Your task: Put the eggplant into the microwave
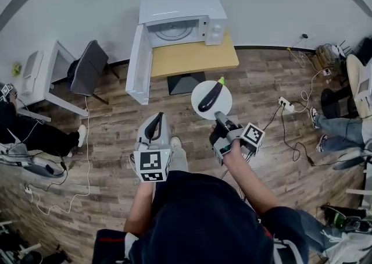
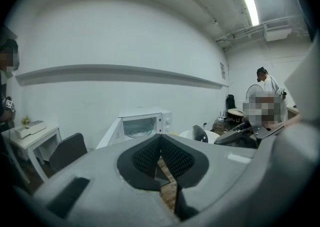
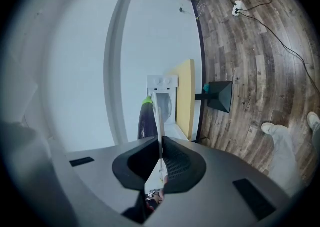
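White wall (image 1: 279, 7), grey band across. Wood-plank floor (image 1: 110, 123). Light wooden table (image 1: 192, 59) on dark pedestal against wall. White desk (image 1: 43, 74), dark chair (image 1: 88, 68) far left. Power strip (image 1: 285, 104), cables on floor. Ceiling tube light (image 2: 248, 3) lit.

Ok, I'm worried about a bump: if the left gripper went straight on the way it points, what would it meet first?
Probably the open microwave door, or the table edge beside it; depth is unclear.

Ahead of my jaws, open floor (image 1: 256, 91) runs to the worktop (image 1: 192, 59); the microwave (image 1: 180, 7) door (image 1: 138, 65) juts out ahead-left.
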### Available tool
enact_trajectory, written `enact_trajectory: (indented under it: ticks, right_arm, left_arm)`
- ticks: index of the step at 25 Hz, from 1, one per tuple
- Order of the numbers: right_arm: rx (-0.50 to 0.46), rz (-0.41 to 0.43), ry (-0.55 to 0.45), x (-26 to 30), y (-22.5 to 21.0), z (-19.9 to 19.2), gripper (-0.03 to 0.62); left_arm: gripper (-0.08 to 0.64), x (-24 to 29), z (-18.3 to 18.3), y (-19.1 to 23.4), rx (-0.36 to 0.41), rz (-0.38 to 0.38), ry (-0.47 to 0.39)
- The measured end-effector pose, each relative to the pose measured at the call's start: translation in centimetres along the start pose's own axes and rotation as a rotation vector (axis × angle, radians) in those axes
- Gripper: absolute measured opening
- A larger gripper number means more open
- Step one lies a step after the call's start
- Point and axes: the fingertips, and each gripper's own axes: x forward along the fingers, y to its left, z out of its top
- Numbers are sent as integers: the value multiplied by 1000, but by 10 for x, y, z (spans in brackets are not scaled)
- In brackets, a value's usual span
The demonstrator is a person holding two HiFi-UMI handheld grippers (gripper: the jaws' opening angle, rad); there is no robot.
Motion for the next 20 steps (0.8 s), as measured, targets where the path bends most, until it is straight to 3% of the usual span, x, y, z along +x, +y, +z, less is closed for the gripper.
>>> enact_trajectory:
  ticks: [20]
  right_arm:
    - [-2, -42, -32, 175, 55, 3, 23]
  left_arm:
    - [15, 138, 41, 126, -6, -108, -2]
